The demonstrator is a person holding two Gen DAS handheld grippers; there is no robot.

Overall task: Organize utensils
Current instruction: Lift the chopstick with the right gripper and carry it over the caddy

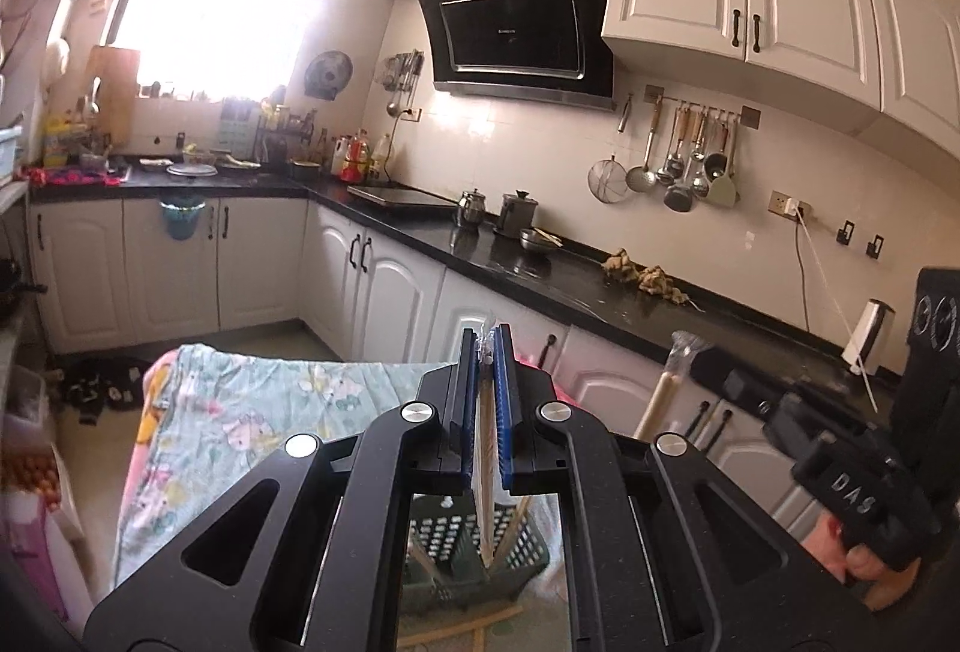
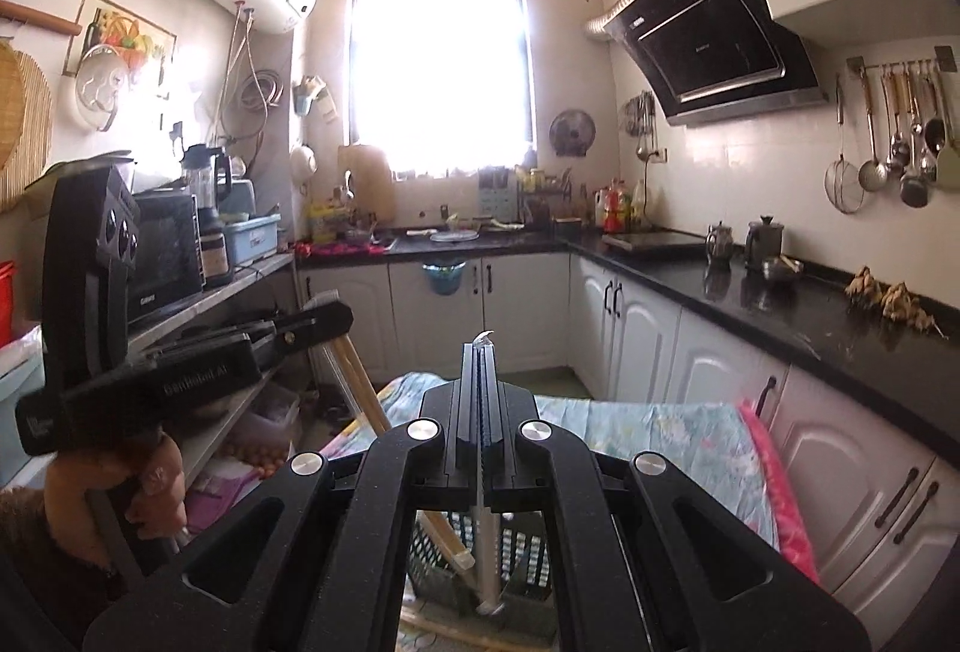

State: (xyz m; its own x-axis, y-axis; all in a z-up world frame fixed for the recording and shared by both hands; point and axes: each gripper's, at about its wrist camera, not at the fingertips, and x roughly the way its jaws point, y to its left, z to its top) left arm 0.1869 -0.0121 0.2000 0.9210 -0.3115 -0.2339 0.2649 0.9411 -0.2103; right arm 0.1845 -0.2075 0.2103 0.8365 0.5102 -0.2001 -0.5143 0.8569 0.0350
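Chopsticks in clear wrappers are mid-carry, one pack in each hand-held gripper. The left hand-held gripper [image 1: 486,346] is clamped narrow on a wrapped pack [image 1: 485,448] that hangs down toward the green basket [image 1: 444,538] below. The right hand-held gripper [image 2: 482,352] is pinched tight on another wrapped pack [image 2: 487,550] over the same basket. Next, probably: lower each pack into its place without snagging the wrapper.

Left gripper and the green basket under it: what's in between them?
A plastic-wrapped chopstick pack, pinched in the left gripper, hangs down toward the green basket; the left wrist view shows it.
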